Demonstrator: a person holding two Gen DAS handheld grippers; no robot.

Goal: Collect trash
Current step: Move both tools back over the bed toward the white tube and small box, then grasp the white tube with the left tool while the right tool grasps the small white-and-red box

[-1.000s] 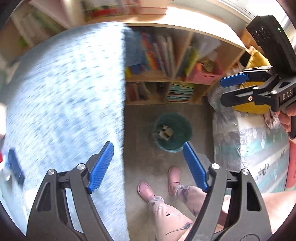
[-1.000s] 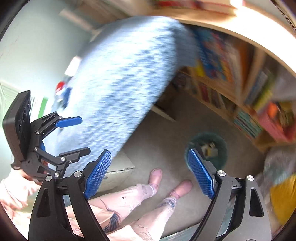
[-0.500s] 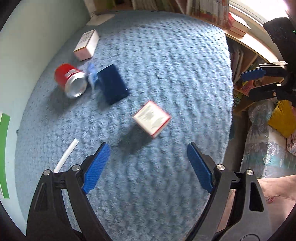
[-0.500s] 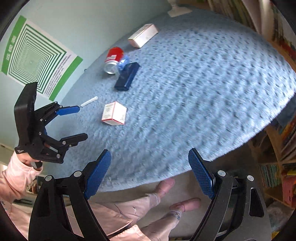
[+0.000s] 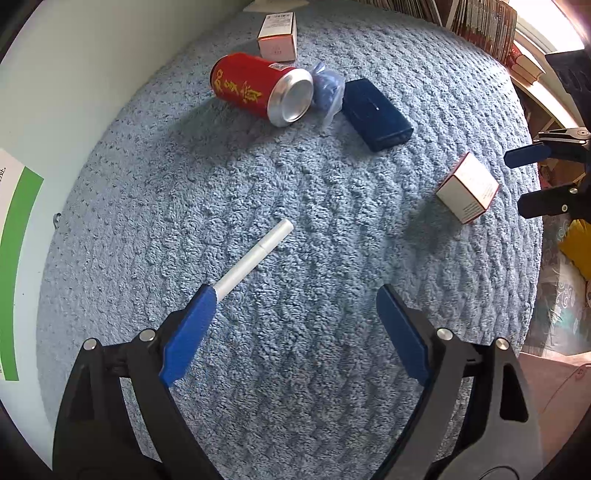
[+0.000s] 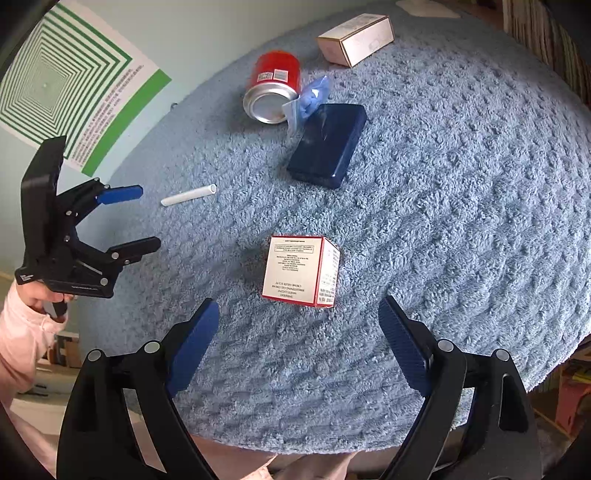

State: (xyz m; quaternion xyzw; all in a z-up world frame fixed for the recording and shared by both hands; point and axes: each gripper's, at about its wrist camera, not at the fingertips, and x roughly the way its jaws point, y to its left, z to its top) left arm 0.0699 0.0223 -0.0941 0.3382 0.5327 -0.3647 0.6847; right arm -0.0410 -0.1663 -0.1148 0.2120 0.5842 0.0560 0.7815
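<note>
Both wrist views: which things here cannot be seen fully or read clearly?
- White tube: left wrist view, its near end is behind the left gripper's finger.
- Plastic bag: right wrist view, partly behind the red can; contents unclear.
- White-and-red box: print too small to read.
- Paper at the far edge: cut off by the frame.

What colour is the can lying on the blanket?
Red with gold lettering and a silver end; the can shows best in the left wrist view.
</note>
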